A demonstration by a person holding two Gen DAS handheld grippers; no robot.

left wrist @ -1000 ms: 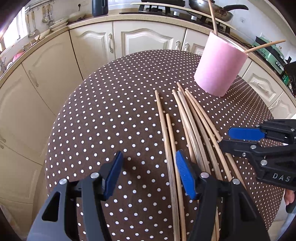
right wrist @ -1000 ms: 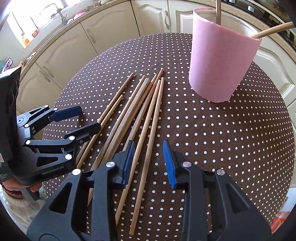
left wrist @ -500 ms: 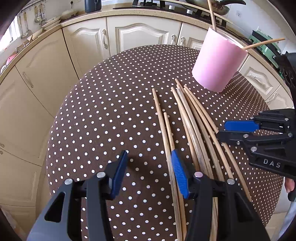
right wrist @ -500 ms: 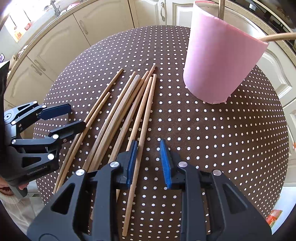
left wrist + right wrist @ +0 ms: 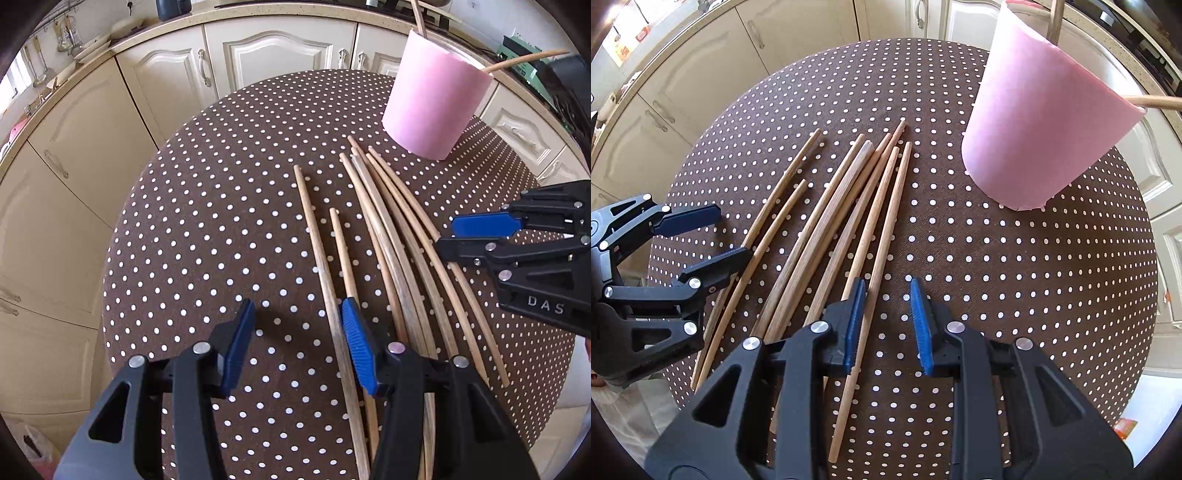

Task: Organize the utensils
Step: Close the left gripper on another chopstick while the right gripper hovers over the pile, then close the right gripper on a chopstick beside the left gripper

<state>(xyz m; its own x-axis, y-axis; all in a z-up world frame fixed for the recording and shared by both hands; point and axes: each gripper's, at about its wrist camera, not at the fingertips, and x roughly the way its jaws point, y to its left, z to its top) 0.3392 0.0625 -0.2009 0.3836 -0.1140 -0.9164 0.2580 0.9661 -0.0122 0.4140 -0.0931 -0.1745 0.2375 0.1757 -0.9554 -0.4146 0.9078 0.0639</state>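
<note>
Several wooden chopsticks (image 5: 373, 221) (image 5: 827, 221) lie fanned out on the round table with the brown dotted cloth (image 5: 207, 229) (image 5: 1015, 280). A pink cup (image 5: 432, 107) (image 5: 1038, 125) stands at the far right with two chopsticks (image 5: 528, 59) (image 5: 1156, 101) leaning in it. My left gripper (image 5: 299, 343) (image 5: 731, 236) is open over the near ends, and the leftmost chopstick runs just inside its right pad. My right gripper (image 5: 886, 321) (image 5: 448, 236) is open too, narrower, with the rightmost chopstick beside its left pad.
Cream kitchen cabinets (image 5: 258, 62) curve around behind the table under a counter. The cloth to the left of the chopsticks (image 5: 192, 258) and to the right of them (image 5: 1034, 295) is bare. The table's edge runs close below both grippers.
Both pairs of jaws have narrowed. My right gripper has shifted toward the cup, so one chopstick lies between its pads where two did. The left gripper stays where it was.
</note>
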